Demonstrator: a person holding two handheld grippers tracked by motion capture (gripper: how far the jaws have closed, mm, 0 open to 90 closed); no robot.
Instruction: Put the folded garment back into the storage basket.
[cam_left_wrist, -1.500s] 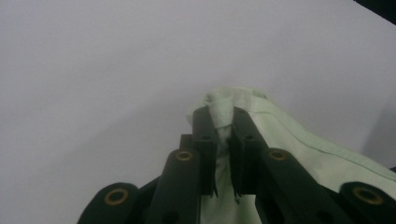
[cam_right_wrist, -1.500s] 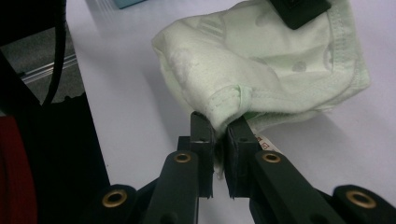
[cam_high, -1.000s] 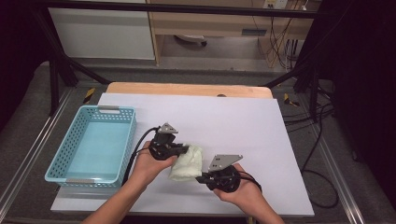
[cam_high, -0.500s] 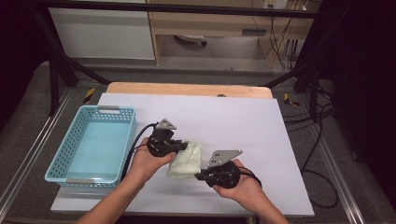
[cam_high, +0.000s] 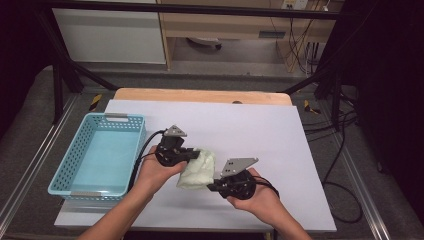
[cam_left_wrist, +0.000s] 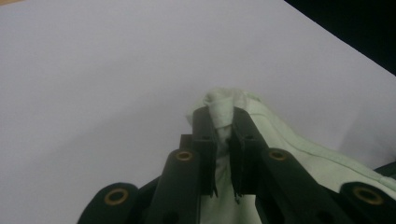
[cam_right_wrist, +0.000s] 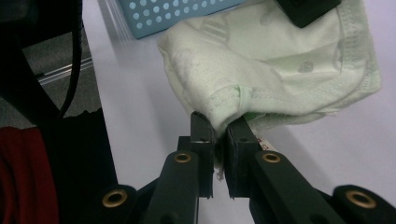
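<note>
The left gripper (cam_high: 187, 156) has its jaws clamped on a bunched fold of the cloth (cam_high: 198, 170), a pale green piece of fabric with a stitched hem; in the left gripper view the two black jaws stand nearly together with the fold (cam_left_wrist: 223, 108) pinched between them and poking out past their tips. The right gripper (cam_high: 216, 184) is likewise clamped on the cloth, at the opposite, nearer edge: in the right gripper view its jaws press on a gathered bit of hem (cam_right_wrist: 232, 103), and the rest of the fabric spreads away from them. In that same view the other gripper's black tip (cam_right_wrist: 306, 9) sits on the far part of the cloth. The cloth lies crumpled between the two grippers, stretched loosely from one grip to the other, over the white table (cam_high: 260, 125). The left hand (cam_high: 159, 171) holds its gripper just right of the basket (cam_high: 80, 157), and the cloth is a little farther right of the basket again, near it but apart. The right hand (cam_high: 257, 196) sits farther still from the basket, towards the table's near edge. The basket is light blue, perforated, and stands at the table's left side, with a cable (cam_high: 145, 145) trailing from the left gripper along its right wall.
</note>
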